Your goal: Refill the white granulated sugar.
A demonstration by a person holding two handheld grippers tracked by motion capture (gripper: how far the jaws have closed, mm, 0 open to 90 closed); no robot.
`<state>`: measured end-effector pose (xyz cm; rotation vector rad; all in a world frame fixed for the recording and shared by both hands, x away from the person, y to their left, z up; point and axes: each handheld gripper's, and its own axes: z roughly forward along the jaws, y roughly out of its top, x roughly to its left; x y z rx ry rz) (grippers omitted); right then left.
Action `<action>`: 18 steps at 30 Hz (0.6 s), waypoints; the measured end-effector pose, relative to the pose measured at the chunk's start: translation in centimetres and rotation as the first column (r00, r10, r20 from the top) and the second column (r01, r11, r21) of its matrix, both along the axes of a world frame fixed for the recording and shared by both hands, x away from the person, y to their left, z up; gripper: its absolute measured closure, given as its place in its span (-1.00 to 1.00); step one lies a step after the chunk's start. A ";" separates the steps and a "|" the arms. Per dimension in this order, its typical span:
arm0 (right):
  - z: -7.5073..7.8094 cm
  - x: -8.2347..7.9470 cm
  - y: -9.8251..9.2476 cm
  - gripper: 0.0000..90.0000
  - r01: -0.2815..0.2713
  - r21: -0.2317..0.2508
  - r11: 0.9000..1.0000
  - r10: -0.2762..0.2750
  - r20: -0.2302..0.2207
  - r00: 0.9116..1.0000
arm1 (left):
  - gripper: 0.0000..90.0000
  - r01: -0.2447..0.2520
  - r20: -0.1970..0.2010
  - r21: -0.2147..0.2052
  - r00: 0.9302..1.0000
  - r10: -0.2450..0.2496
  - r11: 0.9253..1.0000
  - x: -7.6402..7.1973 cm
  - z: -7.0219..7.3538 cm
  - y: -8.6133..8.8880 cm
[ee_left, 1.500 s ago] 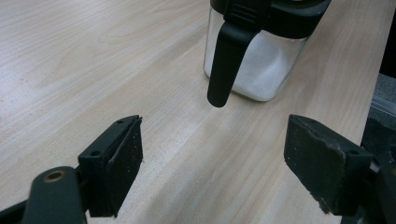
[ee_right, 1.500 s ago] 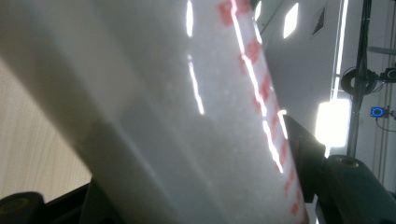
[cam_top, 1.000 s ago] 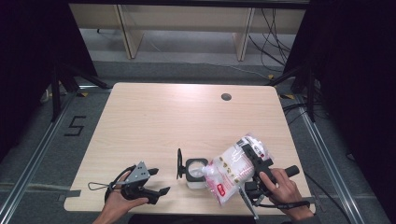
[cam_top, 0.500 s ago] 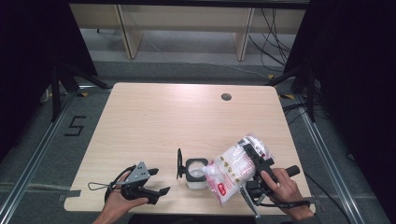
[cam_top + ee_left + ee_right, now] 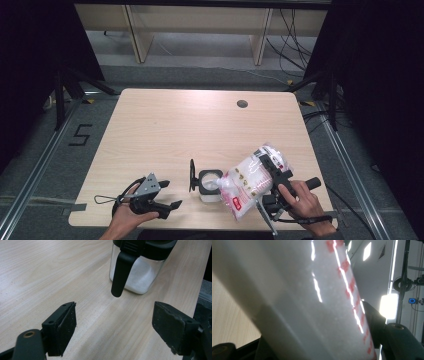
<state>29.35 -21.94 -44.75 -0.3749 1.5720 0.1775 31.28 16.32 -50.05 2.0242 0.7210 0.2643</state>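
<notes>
1. While the right gripper (image 5: 270,172) holds the bag (image 5: 247,182) between its jaws, the bag is tilted, with its lower end down toward the jar (image 5: 209,184).
2. From the right gripper view, the bag (image 5: 312,302) is very close: clear plastic with white grains inside and a red print along one side, and a black jaw presses on each side of it.
3. From the high view, the mouth of the bag is at the open top of the jar, and white content lies inside the jar.
4. Its black lid (image 5: 192,175) stands up at the left side of the jar.
5. The left gripper (image 5: 167,200) rests near the front edge of the table (image 5: 165,125), held by the left hand (image 5: 131,212), with jaws wide apart and nothing between them.
6. From the left gripper view, the jar (image 5: 140,272) stands just ahead of the jaws, apart from them, and a black latch (image 5: 121,272) hangs down its front.
7. The right hand (image 5: 300,197) holds its gripper at the front right part of the table.
8. A small dark hole (image 5: 242,104) is in the table near its far edge.
</notes>
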 end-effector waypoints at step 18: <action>0.1 0.1 0.0 -0.02 -0.014 0.010 1.000 0.014 -0.006 1.000 | -0.57 -0.006 -0.004 0.006 1.000 0.006 1.000 -0.1 0.1 0.0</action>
